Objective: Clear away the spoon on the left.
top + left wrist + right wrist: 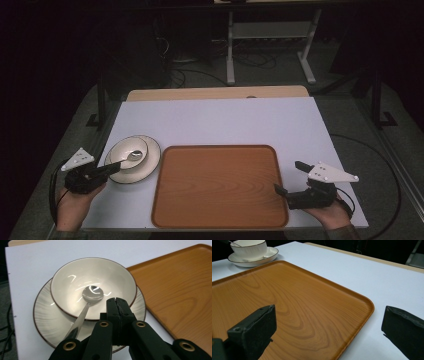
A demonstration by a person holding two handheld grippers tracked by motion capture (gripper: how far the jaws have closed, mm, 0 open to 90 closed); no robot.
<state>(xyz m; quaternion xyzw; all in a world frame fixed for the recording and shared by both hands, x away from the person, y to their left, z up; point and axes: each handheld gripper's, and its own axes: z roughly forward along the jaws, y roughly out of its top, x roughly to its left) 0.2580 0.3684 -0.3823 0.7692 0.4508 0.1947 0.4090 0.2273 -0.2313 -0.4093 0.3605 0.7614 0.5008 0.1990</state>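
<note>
Hovering shut beside the spoon (86, 308) in the bowl (75, 282), the left gripper (117, 307) holds nothing; right gripper (328, 332) gapes over the tray's (299, 302) corner. Next move probably needs reopening around the handle.

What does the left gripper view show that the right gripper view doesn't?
Left gripper view: the left tool with its jaws closed together, and the shiny metal spoon's bowl resting inside the white dark-rimmed bowl.
Right gripper view: the right tool with jaws wide apart, straddling the tray's near corner.
Both: the bowl on its white ribbed saucer, the wood-grain orange tray and the white tabletop.
</note>
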